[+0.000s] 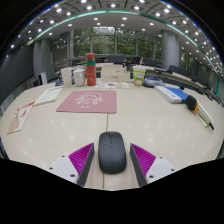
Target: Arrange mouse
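Note:
A dark grey computer mouse lies on the light wooden table, between my gripper's two fingers. The magenta pads stand on either side of it with a narrow gap at each side. The mouse rests on the table on its own. A pink mouse mat lies on the table well beyond the fingers, a little to the left.
A red and green canister stands behind the mat. Papers lie at the left. A blue book and other items lie at the right. Boxes and office clutter stand at the table's far edge.

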`<state>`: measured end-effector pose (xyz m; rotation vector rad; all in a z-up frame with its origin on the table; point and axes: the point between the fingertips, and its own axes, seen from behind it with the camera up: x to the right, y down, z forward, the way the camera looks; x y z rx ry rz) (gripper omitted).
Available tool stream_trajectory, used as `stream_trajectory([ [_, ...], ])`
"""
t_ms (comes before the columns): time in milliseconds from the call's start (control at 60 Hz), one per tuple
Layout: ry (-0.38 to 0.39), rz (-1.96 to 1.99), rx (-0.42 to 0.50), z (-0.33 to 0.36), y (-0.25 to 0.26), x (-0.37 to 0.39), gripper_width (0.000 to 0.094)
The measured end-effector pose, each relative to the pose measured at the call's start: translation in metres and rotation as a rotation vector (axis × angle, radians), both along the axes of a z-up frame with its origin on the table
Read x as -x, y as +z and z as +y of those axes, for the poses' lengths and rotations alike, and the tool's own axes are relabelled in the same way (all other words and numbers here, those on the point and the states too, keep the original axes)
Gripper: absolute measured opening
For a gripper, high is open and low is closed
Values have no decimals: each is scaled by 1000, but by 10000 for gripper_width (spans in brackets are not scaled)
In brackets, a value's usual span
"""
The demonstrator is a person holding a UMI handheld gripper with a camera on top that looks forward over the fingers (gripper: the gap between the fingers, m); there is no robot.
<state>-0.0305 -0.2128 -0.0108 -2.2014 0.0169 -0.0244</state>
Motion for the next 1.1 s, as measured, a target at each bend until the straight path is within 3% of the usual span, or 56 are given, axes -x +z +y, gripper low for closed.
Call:
stream_trajectory([
  [100, -14, -10, -8, 17, -1, 0, 483],
  [333, -38, -38, 30, 20, -2, 0, 337],
  [467, -43, -73, 21, 22, 18, 1, 326],
  [683, -85, -66, -170, 87, 150, 12, 327],
  [783, -78, -34, -226, 136, 186, 24, 325],
  [933, -28, -15, -204, 207, 171, 53, 324],
  [1100, 16, 19, -81, 257, 92, 84, 325],
])
